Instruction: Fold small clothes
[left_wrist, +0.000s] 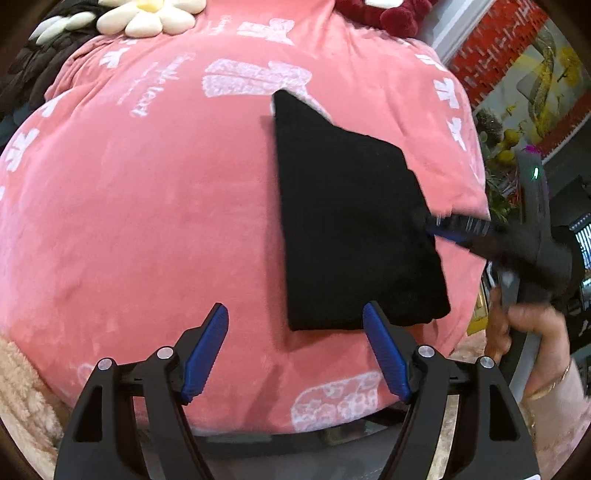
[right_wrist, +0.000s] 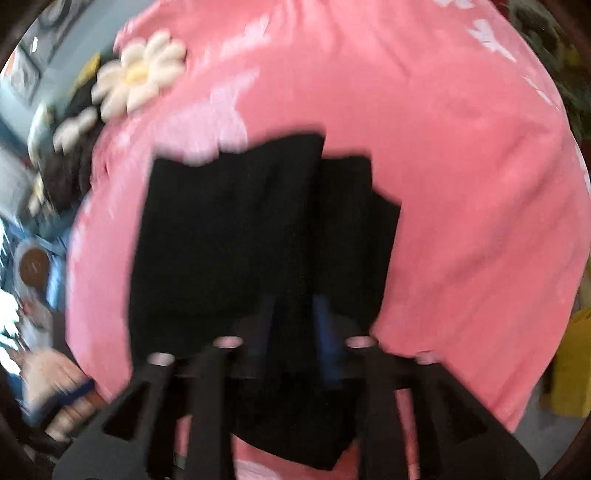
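Observation:
A black folded cloth (left_wrist: 351, 229) lies flat on a pink blanket (left_wrist: 147, 203), right of centre in the left wrist view. My left gripper (left_wrist: 295, 332) stands open just before the cloth's near edge, its blue pads (left_wrist: 207, 350) bare and nothing between them. My right gripper (left_wrist: 428, 227) comes in from the right, held by a hand (left_wrist: 524, 325), with its fingertips at the cloth's right edge. In the blurred right wrist view the black cloth (right_wrist: 229, 229) fills the middle and runs under and between the right gripper (right_wrist: 295, 317). Blur hides whether its pads press on the cloth.
A daisy-shaped plush (left_wrist: 147, 18) and a dark red plush (left_wrist: 391, 16) sit at the blanket's far edge, with dark fabric (left_wrist: 33, 77) at far left. Beige fuzzy fabric (left_wrist: 22, 387) lies near left. The blanket drops off at the right near a yellow object (right_wrist: 572, 369).

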